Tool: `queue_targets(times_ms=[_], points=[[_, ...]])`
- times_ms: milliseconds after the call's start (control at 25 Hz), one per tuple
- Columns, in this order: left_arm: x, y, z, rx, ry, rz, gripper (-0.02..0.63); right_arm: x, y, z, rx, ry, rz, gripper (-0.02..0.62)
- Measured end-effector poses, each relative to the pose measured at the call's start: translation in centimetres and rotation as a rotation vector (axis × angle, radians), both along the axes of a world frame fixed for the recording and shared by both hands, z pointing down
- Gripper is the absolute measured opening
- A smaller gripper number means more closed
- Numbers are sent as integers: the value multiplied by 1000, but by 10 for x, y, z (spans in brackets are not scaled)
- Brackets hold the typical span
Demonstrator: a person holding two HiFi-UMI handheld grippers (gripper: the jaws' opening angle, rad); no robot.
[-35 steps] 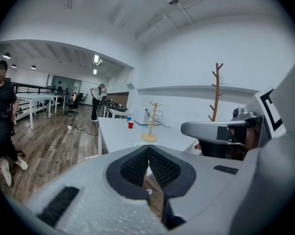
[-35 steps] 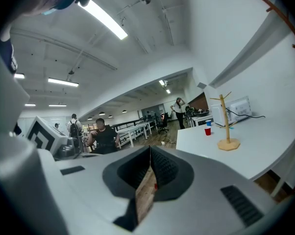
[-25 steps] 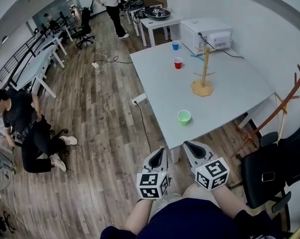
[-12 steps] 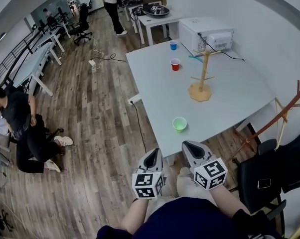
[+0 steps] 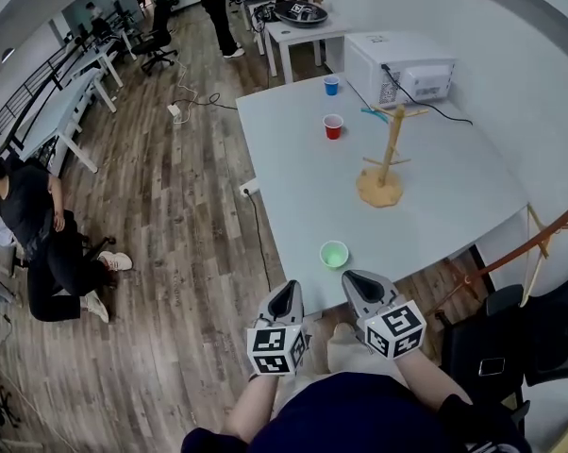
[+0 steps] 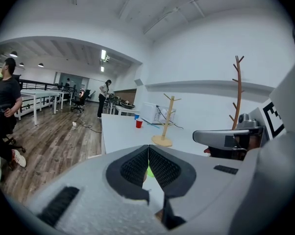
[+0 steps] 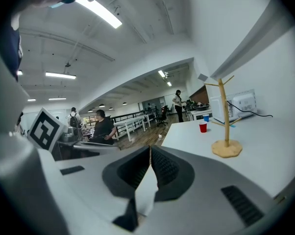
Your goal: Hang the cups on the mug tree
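head view: left claw (image 5: 287,289) and right claw (image 5: 353,278) both clenched, empty, held just off the table (image 5: 444,196) edge. looks like approach, no pick yet. mug tree (image 5: 386,159) bare; green cup (image 5: 334,254) on its near side, closest to the claws, so likely first; red cup (image 5: 333,126) and blue cup (image 5: 331,85) on its far side.
left gripper view: jaws together, nothing gripped, green cup peeks past the tips.
right gripper view: jaws together, empty, tree ahead-right. both must open first.

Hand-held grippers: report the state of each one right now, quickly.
Left hand-held gripper: closed, holding nothing.
Right hand-held gripper: closed, holding nothing.
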State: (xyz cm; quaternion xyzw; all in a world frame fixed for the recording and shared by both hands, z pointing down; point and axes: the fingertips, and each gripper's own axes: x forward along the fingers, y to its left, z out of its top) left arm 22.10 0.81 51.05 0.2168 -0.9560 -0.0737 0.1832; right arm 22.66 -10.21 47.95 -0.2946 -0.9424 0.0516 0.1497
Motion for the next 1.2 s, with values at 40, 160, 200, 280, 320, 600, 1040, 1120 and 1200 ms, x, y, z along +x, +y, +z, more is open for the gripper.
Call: queue_targets(times_ms=[40, 160, 200, 280, 320, 600, 1040, 1120, 1200], points=[[-3, -1, 1, 0, -1, -2, 20, -3, -1, 2, 2, 0, -7, 31], [-11, -5, 4, 1, 0, -5, 20, -11, -4, 9, 11, -4, -28, 31], [-13, -6, 5, 3, 1, -6, 20, -13, -5, 12, 15, -3, -36, 31], [-16, -9, 8, 4, 4, -10, 20, -16, -7, 20, 29, 2, -53, 31], [-18, -10, 9, 4, 4, -13, 20, -18, -9, 24, 37, 4, -62, 32], [-28, -11, 24, -3, 18, -48, 20, -33, -15, 51, 70, 26, -121, 35], [-42, -9, 42, -21, 54, -133, 20, -51, -15, 103, 179, 86, -291, 256], [-45, -9, 44, -23, 59, -148, 20, -54, -14, 112, 204, 100, -321, 261], [-48, -9, 46, -27, 64, -163, 20, -57, -13, 122, 220, 116, -344, 267]])
